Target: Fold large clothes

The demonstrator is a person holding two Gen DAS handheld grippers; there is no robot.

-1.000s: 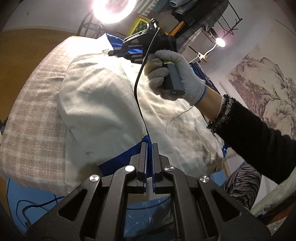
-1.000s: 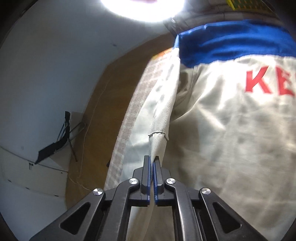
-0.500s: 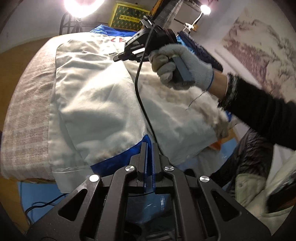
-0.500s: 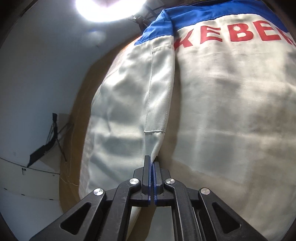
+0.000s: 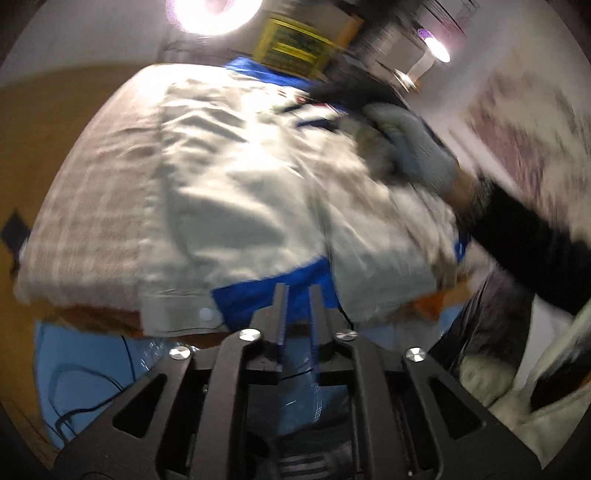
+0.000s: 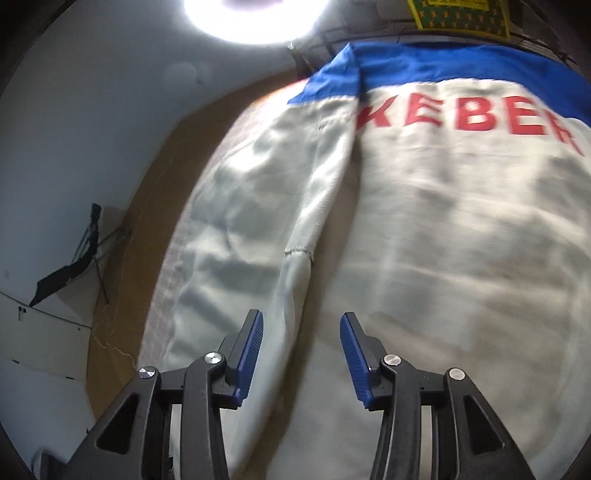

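Observation:
A large white jacket (image 5: 240,192) with a blue hem (image 5: 258,295) lies spread on a plaid-covered table (image 5: 92,206). My left gripper (image 5: 297,295) sits at the hem's near edge. Its jaws are opening, with a narrow gap, and the blue cloth shows in and beyond it. In the right wrist view the jacket (image 6: 443,240) shows red letters (image 6: 461,118) under a blue band (image 6: 443,66). My right gripper (image 6: 301,321) hangs over it, jaws opening wide. The folded sleeve edge (image 6: 295,280) lies loose between the pads. A gloved hand (image 5: 417,155) holds that gripper, blurred.
A ring light (image 5: 212,14) and a small lamp (image 5: 436,48) glare at the back, beside a yellow box (image 5: 291,48). Blue sheeting with cables (image 5: 81,358) lies below the table's near edge. A dark sleeve (image 5: 535,251) crosses the right. Brown floor (image 6: 177,177) is left of the table.
Both grippers were shut on cloth and now have parted jaws: the right let go of the sleeve edge, the left opened slightly at the blue hem. The jacket now lies lower and flatter.

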